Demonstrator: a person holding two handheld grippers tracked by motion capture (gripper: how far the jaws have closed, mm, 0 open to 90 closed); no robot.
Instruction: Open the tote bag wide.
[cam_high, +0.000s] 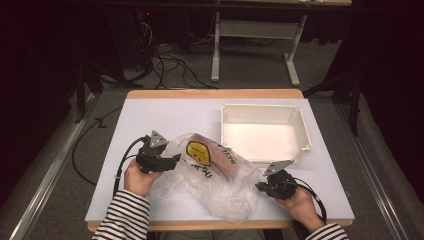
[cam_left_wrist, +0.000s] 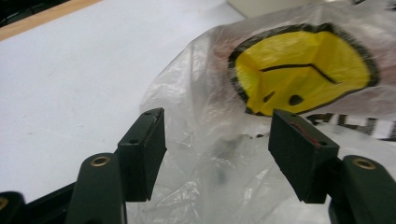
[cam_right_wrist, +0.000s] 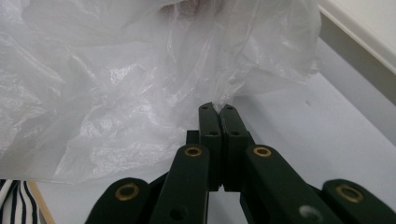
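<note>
Here, near the table's (cam_high: 150, 112) front edge, the right gripper (cam_right_wrist: 218, 108) sits fully closed at the plastic bag's (cam_high: 220, 192) right hem; whether film is pinched between its jaws, I cannot tell. The left gripper (cam_left_wrist: 217, 133) is open with bag film between its jaws, unpinched. The step looks like grasping the bag's left side; next, close on it, lifting toward the white bin (cam_high: 300, 125) near the far right corner

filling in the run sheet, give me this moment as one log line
left hand-held gripper: open, at plastic bag | right hand-held gripper: shut, at bag edge, pinch unclear | white bin: behind bag
</note>
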